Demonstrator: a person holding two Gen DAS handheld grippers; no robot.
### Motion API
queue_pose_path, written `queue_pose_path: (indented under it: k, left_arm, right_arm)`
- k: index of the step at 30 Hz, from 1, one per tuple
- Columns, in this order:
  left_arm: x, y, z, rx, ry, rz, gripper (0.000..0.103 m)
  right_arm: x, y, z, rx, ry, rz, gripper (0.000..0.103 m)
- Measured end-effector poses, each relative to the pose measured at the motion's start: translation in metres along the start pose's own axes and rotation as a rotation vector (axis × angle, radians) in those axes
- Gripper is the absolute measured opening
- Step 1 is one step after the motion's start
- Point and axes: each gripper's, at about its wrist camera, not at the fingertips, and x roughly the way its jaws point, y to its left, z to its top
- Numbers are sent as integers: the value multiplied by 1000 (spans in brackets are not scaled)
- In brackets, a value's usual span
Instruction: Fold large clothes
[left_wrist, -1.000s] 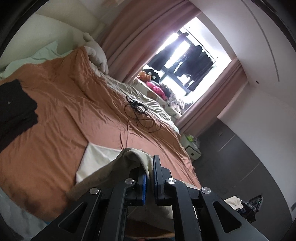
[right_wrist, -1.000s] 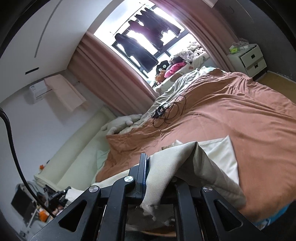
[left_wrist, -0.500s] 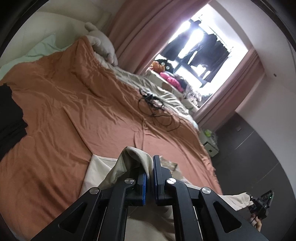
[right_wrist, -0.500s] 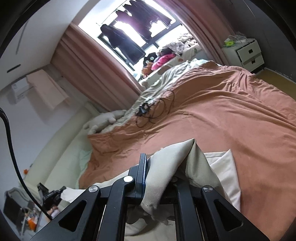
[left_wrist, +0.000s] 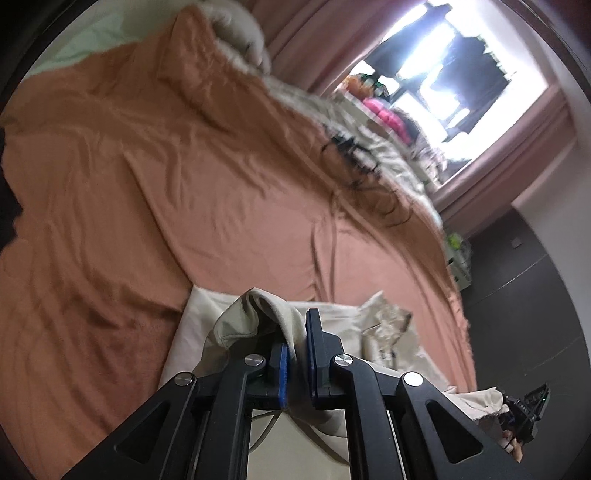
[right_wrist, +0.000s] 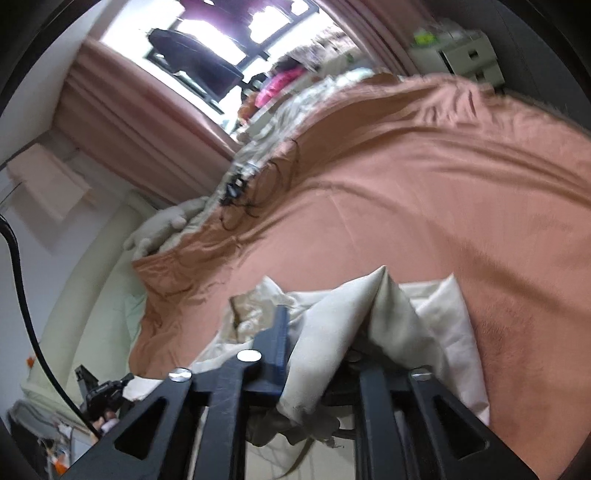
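A: Quickly, risks first. Where's the cloth (left_wrist: 199, 325)?

B: Cream, on the near part of the bed (left_wrist: 184, 184), lower layer flat, upper edge lifted by both tools. Bunched in the middle between them.

A: Tool states?

B: Left tool (left_wrist: 296, 347) closed on a fold, cloth pinched between the blue pads and draped over one of them. Right tool (right_wrist: 317, 332) opening, cloth lying between the jaws and hanging over the far one; that pad hidden, so can't confirm contact there.

A: So what goes wrong?

B: Probably uneven release. One side let go while the other grips means a skewed top edge, corners not matched. Also snagging: cloth draped over the right finger likely to catch and drag back on pulling away, undoing the fold. Middle bunch may get trapped as a wrinkle if laid flat as is.

A: Sliding off the bed?

B: Possible, cloth close to the near edge, but can't see the edge itself.

A: Cable (left_wrist: 354, 162) in the way?

B: No, well apart, further up the bed.

A: Counts?

B: Cloth one. Tools two. Bed one. Cable tangle one. Dark pile (left_wrist: 7, 206) one, cut by the left rim. Nightstand (right_wrist: 469, 55) one. Dark garments hanging at the window: several, too blown out to count.
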Motion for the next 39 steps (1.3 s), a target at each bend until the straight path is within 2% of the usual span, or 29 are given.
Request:
queue_pose_path:
  k: [1,2,3,5,7,9,10,13,17,24,31,36,39]
  left_arm:
    - [9,1,2,-1,30,11,16]
    - [15,1,3,-7,54,8,26]
    - [18,1,3,-13,63,0,33]
    - [15,-2,1,-4,41,9,71]
    - [2,-7,-2,17,-31,16,88]
    - [-8,-10,-5,38,-69,11,89]
    - [-9,-11,-7,47,-62,13,89]
    - [-6,-17,-21,89,-10,36,89]
    - [8,-25,-36,152,46,80,80]
    - [30,-37,-53,215,126,120,78]
    - [76,-68,-73,335,213,140,78]
    - [122,-71,-93,391,326,218,78]
    - [139,-66,-104,421,360,263,77]
  right_arm:
    - [3,-4,0,31,0,-21,63]
    - [3,-7,1,48,-13,-39,81]
    - [-1,-9,1,57,-44,-58,83]
    - [-6,-7,2,44,-62,-63,83]
    - [-5,-3,-2,32,-39,-66,83]
    - [-3,5,-9,0,-15,-93,83]
    - [-1,11,-13,-25,1,-98,83]
    - [11,27,-26,-78,48,-108,83]
    - [36,51,-44,-144,127,-115,83]
    - [72,87,-72,-251,222,-138,83]
    - [123,114,-96,-357,332,-181,83]
    - [160,111,-115,-396,431,-264,82]
    - [176,100,-124,-417,468,-351,55]
